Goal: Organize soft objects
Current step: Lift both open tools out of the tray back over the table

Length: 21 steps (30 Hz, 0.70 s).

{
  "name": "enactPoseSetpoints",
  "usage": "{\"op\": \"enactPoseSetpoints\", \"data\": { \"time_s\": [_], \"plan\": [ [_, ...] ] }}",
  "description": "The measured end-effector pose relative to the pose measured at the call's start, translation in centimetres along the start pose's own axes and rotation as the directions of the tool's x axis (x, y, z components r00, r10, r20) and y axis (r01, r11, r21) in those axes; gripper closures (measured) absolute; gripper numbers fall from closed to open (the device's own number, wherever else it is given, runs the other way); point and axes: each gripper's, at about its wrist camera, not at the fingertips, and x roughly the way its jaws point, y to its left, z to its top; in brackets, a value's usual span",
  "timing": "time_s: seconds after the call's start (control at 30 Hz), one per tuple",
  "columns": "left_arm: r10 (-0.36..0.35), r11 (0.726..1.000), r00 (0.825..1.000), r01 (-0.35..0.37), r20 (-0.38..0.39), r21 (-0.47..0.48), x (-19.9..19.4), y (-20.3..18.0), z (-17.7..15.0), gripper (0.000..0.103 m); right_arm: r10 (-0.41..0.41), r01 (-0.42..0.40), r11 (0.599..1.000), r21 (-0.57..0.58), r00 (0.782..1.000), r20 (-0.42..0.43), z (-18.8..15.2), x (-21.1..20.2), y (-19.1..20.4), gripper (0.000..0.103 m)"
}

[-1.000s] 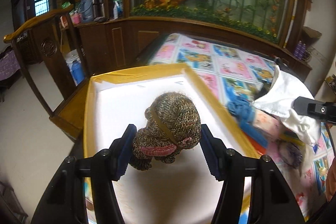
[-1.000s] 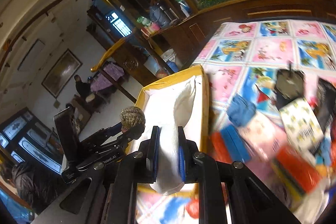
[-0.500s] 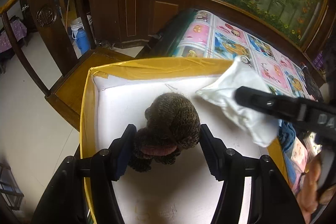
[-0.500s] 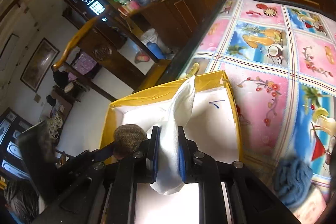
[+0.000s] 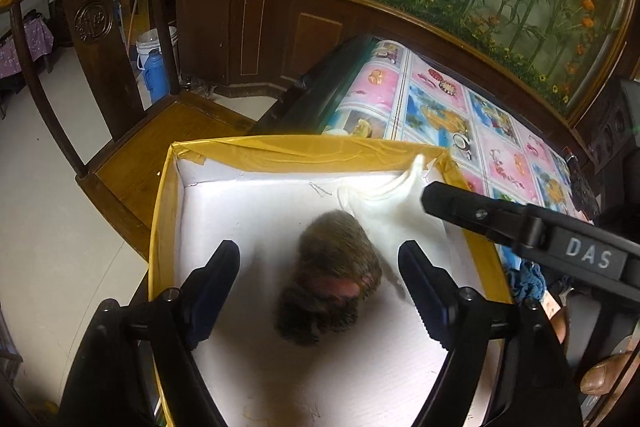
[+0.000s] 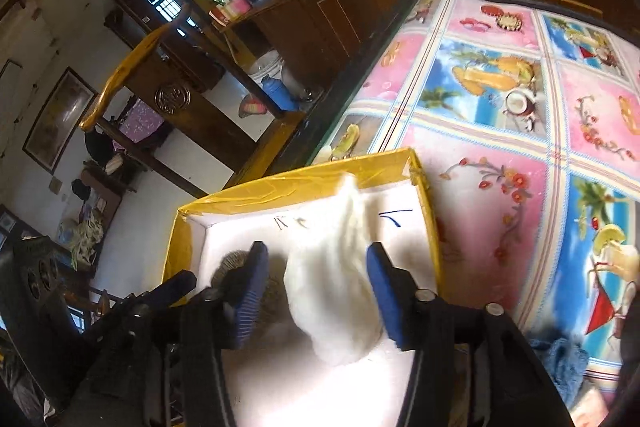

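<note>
Now my left gripper [image 5: 318, 291] has just spread, freeing the knitted toy [image 5: 330, 277] inside the yellow-rimmed box [image 5: 300, 149]. My right gripper [image 6: 316, 293], marked "DAS", has just let go of the white cloth [image 6: 332, 291] beside it.

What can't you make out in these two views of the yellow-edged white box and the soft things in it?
- Brown knitted plush toy: motion-blurred in the left wrist view; in the right wrist view mostly hidden behind the right gripper finger.
- White cloth: blurred, its shape unclear.
- Yellow-edged white box: near side cut off by the frame edge and the left gripper.
</note>
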Motion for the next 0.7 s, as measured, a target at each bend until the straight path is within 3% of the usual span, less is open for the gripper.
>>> {"op": "enactPoseSetpoints", "data": {
  "time_s": [0.13, 0.2, 0.33, 0.43, 0.57, 0.7],
  "plan": [
    [-0.029, 1.0, 0.999, 0.029, 0.042, -0.001, -2.2, -0.7, -0.7, 0.022, 0.016, -0.014, 0.999, -0.034, 0.998, 0.058, -0.8, -3.6, 0.3, 0.046],
    [-0.057, 0.998, 0.993, 0.056, 0.102, 0.01, -4.5, -1.5, -1.4, 0.022, 0.017, -0.009, 0.996, -0.084, 0.995, 0.1, -1.9, -6.3, 0.7, 0.046],
    [-0.097, 0.994, 0.975, 0.085, 0.201, 0.07, -8.6, -3.9, -3.9, 0.021, -0.03, 0.072, 0.975, -0.209, 0.98, 0.196, -5.8, -12.0, 1.2, 0.046],
    [-0.155, 0.982, 0.957, 0.122, 0.247, 0.147, -11.2, -6.5, -6.5, 0.015, -0.053, 0.117, 0.961, -0.251, 0.968, 0.245, -9.6, -16.0, -0.1, 0.046],
    [-0.224, 0.956, 0.947, 0.167, 0.231, 0.242, -13.3, -9.9, -10.5, 0.013, -0.05, 0.102, 0.975, -0.197, 0.966, 0.253, -14.5, -20.3, -4.4, 0.046],
    [-0.301, 0.927, 0.948, 0.264, 0.107, 0.266, -13.1, -12.5, -15.6, 0.013, -0.027, 0.065, 0.989, -0.136, 0.963, 0.267, -19.1, -23.7, -9.8, 0.046]
  ]
}}
